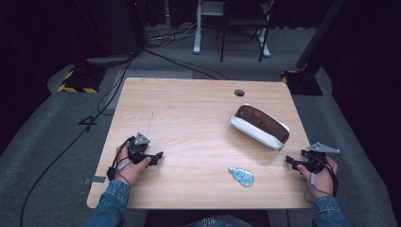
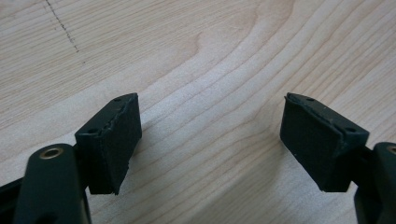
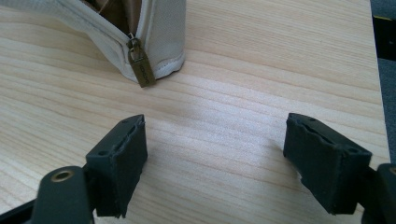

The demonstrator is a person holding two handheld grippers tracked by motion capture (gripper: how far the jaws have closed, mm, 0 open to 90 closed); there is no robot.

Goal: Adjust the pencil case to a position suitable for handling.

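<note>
A white pencil pouch [image 1: 259, 125] with a brown lining lies unzipped at the right of the wooden table [image 1: 189, 118]. Its near end [image 3: 140, 32] and brass zipper pull [image 3: 141, 65] lie just ahead of my right gripper [image 3: 215, 154], whose jaws stand wide apart with only bare wood between them. From above, that right gripper [image 1: 292, 161] rests at the table's right edge, below the pouch. A small blue and white flat item [image 1: 241, 176] lies near the front edge. My left gripper [image 1: 156, 157] sits at the front left, open [image 2: 210, 140] over bare wood.
A round cable hole [image 1: 239, 92] sits near the table's far edge. Beyond the table stand a white desk frame [image 1: 197, 28], a black chair [image 1: 241, 28] and stands with yellow-black bases [image 1: 75, 82]. Cables run over the grey floor at left.
</note>
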